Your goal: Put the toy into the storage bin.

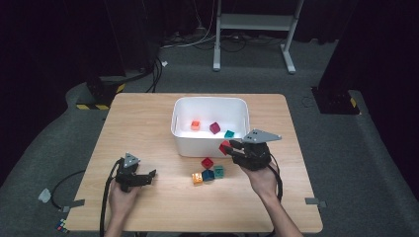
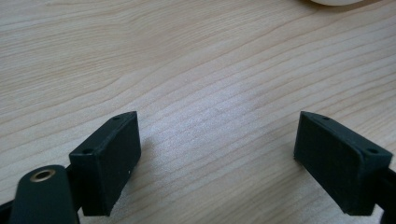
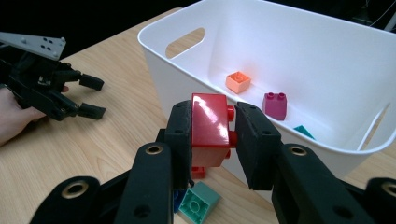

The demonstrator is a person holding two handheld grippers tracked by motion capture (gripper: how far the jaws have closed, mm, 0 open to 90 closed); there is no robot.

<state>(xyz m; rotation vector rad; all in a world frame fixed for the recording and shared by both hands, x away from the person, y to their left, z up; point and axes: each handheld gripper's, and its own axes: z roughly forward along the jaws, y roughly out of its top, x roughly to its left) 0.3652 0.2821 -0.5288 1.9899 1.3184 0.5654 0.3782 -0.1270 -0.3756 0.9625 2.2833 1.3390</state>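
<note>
A red brick [image 3: 210,128] is pinched between the pads of the right tongs [image 3: 212,140], low in the middle of the right gripper view and just short of the near wall of the white bin [image 3: 280,37]. In the high view the same right tongs [image 1: 232,148] are seen right of centre, at the bin's lower right corner. The left tongs [image 2: 217,158] are spread wide with nothing between them, resting low over bare worktop [image 2: 187,70] at the lower left of the high view.

The step in hand is judged to be the carrying of the brick over the rim. The brick should be lifted clear of the rim before it is moved forward, so that the wall is not knocked. Release is best made low inside, beside the orange brick [image 3: 238,81] and the magenta brick [image 3: 274,105], so that a bounce is avoided. A teal brick [image 3: 200,201] remains on the worktop for later.
</note>
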